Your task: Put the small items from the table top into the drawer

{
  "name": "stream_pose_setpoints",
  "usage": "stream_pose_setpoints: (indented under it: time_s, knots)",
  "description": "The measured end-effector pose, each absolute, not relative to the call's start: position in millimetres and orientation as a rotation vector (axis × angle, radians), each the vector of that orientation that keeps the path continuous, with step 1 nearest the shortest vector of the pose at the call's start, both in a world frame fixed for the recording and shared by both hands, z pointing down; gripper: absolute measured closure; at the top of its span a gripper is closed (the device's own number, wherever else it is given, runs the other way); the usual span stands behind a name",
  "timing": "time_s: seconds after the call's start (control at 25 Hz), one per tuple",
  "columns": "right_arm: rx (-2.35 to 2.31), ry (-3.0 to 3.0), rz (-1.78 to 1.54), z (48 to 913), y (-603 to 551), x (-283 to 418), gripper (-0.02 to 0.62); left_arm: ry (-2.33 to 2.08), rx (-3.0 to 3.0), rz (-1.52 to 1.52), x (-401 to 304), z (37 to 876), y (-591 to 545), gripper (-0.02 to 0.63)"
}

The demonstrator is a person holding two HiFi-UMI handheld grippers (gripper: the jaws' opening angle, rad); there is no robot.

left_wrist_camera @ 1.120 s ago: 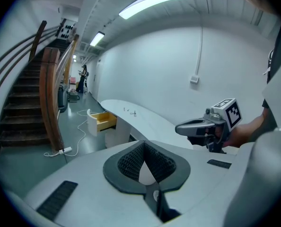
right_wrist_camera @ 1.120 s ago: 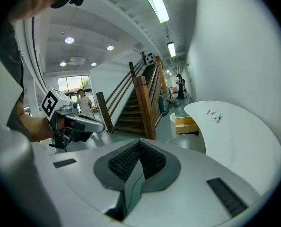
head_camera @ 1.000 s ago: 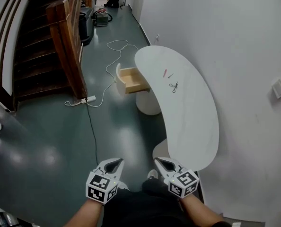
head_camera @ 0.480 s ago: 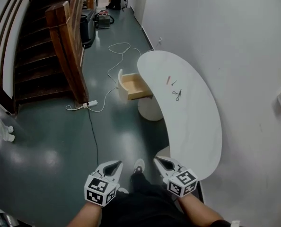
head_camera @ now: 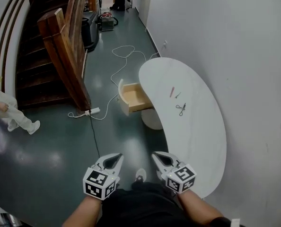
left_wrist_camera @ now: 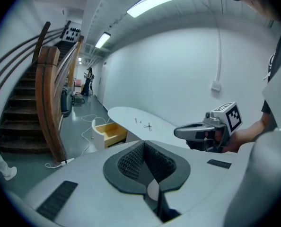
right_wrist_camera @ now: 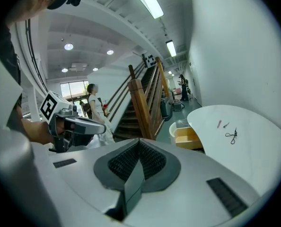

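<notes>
Three small items lie on the white table (head_camera: 197, 136), well apart from both grippers. There is a thin pink piece (head_camera: 171, 91), a short dark piece (head_camera: 178, 95) just beside it, and a dark looped item (head_camera: 181, 109) a little nearer to the person, which looks like small scissors, though I cannot be sure. All three are in the far half of the table top, not far from the edge on the drawer side. The drawer (head_camera: 133, 97) stands open below that edge, pulled out toward the floor side, and its wooden inside appears empty.

The left gripper (head_camera: 113, 159) and the right gripper (head_camera: 160, 158) hang low and close to the person's body, near the near end of the table. In each gripper view the two pads meet with no gap, and nothing is between them.

I judge that nothing is picked up yet, so the task is at the approach. A white cable (head_camera: 124, 56) and a power strip (head_camera: 91, 111) lie on the floor near the drawer, and a foot could catch them. The items are thin and flat on a smooth top, so jaws that close a little too high could push them away, perhaps over the edge beside the drawer.
</notes>
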State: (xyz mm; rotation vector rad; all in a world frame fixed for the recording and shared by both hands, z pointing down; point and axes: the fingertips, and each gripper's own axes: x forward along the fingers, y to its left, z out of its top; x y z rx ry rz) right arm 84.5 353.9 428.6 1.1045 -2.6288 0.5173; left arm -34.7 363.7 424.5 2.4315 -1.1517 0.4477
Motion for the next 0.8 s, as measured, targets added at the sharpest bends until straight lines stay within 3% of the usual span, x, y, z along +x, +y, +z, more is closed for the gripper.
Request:
stream_pose_setpoints:
  time_s: [0.8]
  knots:
    - [1.016,-2.605,0.634,473.5,223.9,123.8,0.588,-1.205,2.333,0.568,-11.3,449.5,231.6,0.592]
